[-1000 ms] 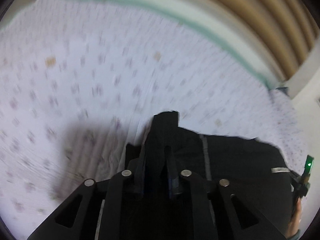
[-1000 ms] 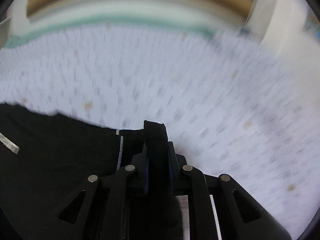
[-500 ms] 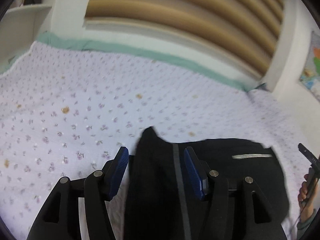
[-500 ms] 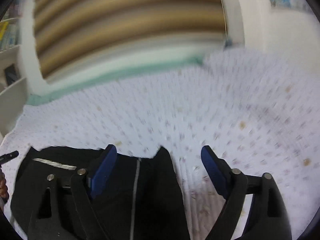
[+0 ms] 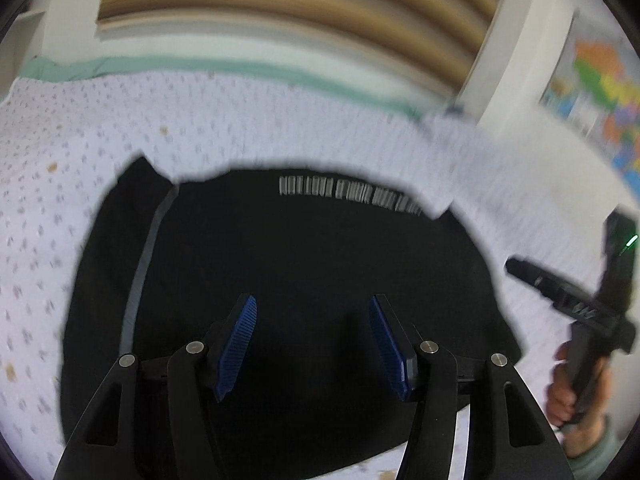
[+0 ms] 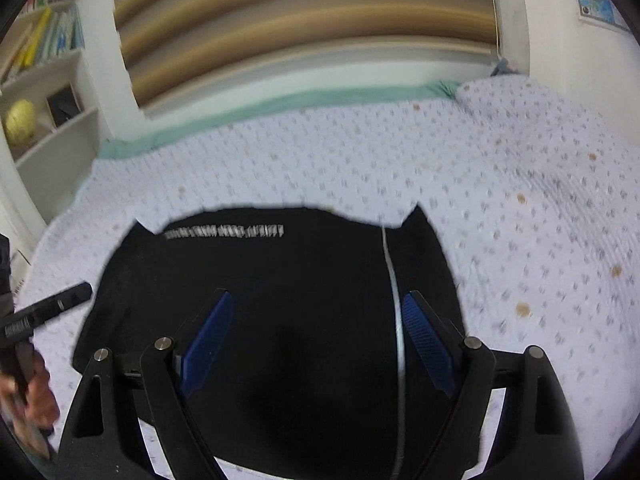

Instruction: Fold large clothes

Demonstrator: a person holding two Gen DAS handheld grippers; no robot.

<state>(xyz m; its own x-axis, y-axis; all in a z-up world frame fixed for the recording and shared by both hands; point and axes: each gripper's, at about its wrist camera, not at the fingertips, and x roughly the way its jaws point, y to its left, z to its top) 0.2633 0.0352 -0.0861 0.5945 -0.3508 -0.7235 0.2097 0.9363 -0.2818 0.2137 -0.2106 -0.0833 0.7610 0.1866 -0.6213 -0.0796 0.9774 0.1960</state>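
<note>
A black garment lies folded flat on the flower-print bedspread, with a white lettering strip near its far edge and a grey stripe down its left side. My left gripper hovers above it, open, nothing between its blue pads. In the right wrist view the same garment shows a white stripe on its right. Above it my right gripper stands wide open and holds nothing. Each gripper shows at the edge of the other's view, held by a hand.
The bedspread stretches far and right of the garment, with a green sheet edge at the back. A striped brown panel rises behind the bed. White bookshelves stand at the left, and a colourful map hangs on the right wall.
Both grippers were shut on black cloth; they let go, opened, and drew back and up. The garment now lies folded on the bed below them.
</note>
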